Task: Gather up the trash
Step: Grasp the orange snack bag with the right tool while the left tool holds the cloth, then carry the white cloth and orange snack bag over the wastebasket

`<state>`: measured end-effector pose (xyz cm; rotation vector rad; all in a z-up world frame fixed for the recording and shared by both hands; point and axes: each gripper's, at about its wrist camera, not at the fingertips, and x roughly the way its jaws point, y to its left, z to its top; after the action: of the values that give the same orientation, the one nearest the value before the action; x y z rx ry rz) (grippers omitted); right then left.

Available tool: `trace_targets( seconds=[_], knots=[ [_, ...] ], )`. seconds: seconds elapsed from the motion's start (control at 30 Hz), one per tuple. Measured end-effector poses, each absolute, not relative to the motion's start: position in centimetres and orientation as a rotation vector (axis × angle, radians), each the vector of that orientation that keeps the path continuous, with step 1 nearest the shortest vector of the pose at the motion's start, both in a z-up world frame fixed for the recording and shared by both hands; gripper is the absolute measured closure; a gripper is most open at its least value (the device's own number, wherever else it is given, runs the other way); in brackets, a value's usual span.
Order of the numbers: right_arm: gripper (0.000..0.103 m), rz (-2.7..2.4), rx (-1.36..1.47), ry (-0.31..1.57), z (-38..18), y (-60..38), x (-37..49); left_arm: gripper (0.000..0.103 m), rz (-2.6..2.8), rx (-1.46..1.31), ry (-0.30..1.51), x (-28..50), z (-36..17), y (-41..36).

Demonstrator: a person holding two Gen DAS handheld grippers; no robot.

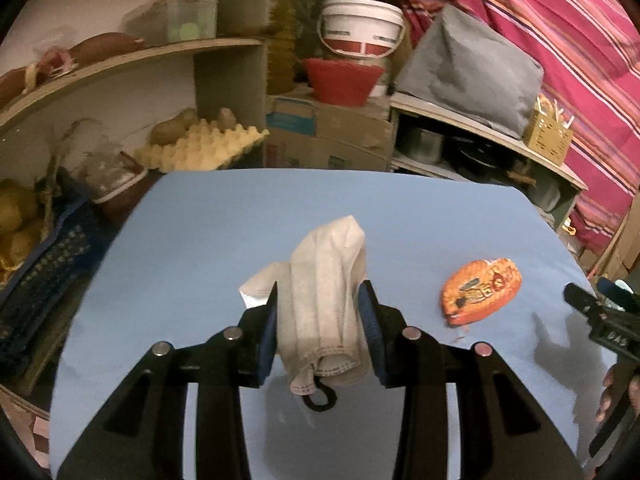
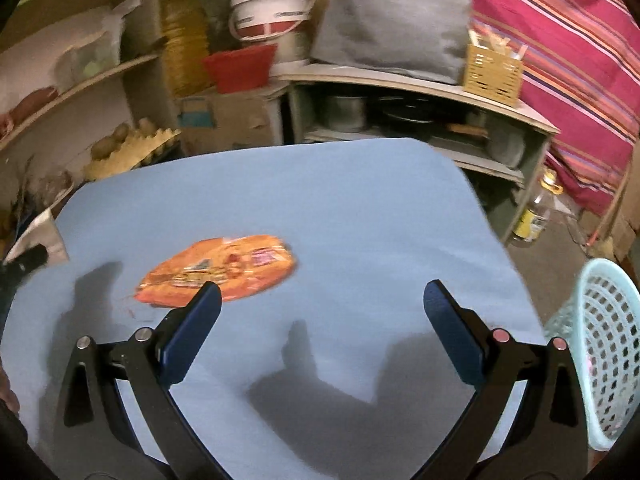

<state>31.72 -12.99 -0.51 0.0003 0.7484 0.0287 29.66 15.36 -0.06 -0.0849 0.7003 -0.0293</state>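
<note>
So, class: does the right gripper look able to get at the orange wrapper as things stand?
Probably yes. The right gripper is open and empty, the orange wrapper lies flat on the blue table by its left finger, and nothing sits between them.

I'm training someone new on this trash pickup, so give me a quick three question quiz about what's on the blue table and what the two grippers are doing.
1. True or false: the left gripper is shut on the face mask.
2. Which piece of trash lies loose on the blue table?
A. a tin can
B. the orange wrapper
C. a glass jar
3. Fill in: beside the table, on the right gripper's side, stands a pale blue ______.

Key:
1. True. Its pads press the mask from both sides.
2. B. The right gripper is open, the wrapper just beyond its left finger.
3. Basket.
</note>
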Motion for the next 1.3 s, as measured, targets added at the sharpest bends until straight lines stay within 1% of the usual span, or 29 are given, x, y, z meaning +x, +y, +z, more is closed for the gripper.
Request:
trace_targets(
  seconds=[0.4,0.6,0.8,0.93,0.97,1.0,1.03,1.07,1.1,1.13,1.2,1.23,1.3],
  knots=[
    [0.005,0.118,-0.096,0.828,-3.8,-3.5,33.8,0.065,0.034,-0.152,0.717,29.0,-0.8,22.1],
    [0.005,0.155,-0.175,0.821,-4.5,-0.2,33.8,0.065,0.047,-0.151,0.719,28.1,-1.0,23.8],
    [0.005,0.152,-0.176,0.853,-5.2,0.5,34.3,0.065,0.063,-0.148,0.729,27.7,-1.2,24.6],
    [0.005,0.127,-0.227,0.848,-5.5,0.6,34.6,0.065,0.057,-0.154,0.731,27.8,-1.1,24.6],
    [0.008,0.118,-0.233,0.843,-5.5,0.5,34.6,0.065,0.053,-0.152,0.731,27.8,-1.1,24.5],
    [0.016,0.11,-0.233,0.838,-5.4,0.4,34.7,0.065,0.049,-0.148,0.73,27.9,-1.1,24.3],
    [0.021,0.108,-0.228,0.84,-5.4,0.0,34.9,0.065,0.046,-0.142,0.729,27.9,-1.0,24.1],
    [0.031,0.113,-0.224,0.846,-5.4,-0.2,35.1,0.065,0.043,-0.134,0.728,27.9,-1.0,23.8],
    [0.038,0.125,-0.221,0.856,-5.5,-0.3,35.2,0.065,0.039,-0.128,0.727,27.9,-1.0,23.6],
    [0.041,0.136,-0.222,0.863,-5.6,-0.5,35.3,0.065,0.036,-0.122,0.727,28.0,-1.0,23.3],
    [0.053,0.146,-0.229,0.872,-5.9,-0.6,35.5,0.065,0.03,-0.11,0.728,28.0,-1.0,22.9],
    [0.056,0.154,-0.228,0.879,-6.1,-0.6,35.5,0.065,0.029,-0.106,0.727,28.1,-1.0,22.8],
    [0.066,0.182,-0.215,0.888,-6.1,-0.7,35.5,0.065,0.027,-0.102,0.726,28.1,-0.9,22.4]
  ],
)
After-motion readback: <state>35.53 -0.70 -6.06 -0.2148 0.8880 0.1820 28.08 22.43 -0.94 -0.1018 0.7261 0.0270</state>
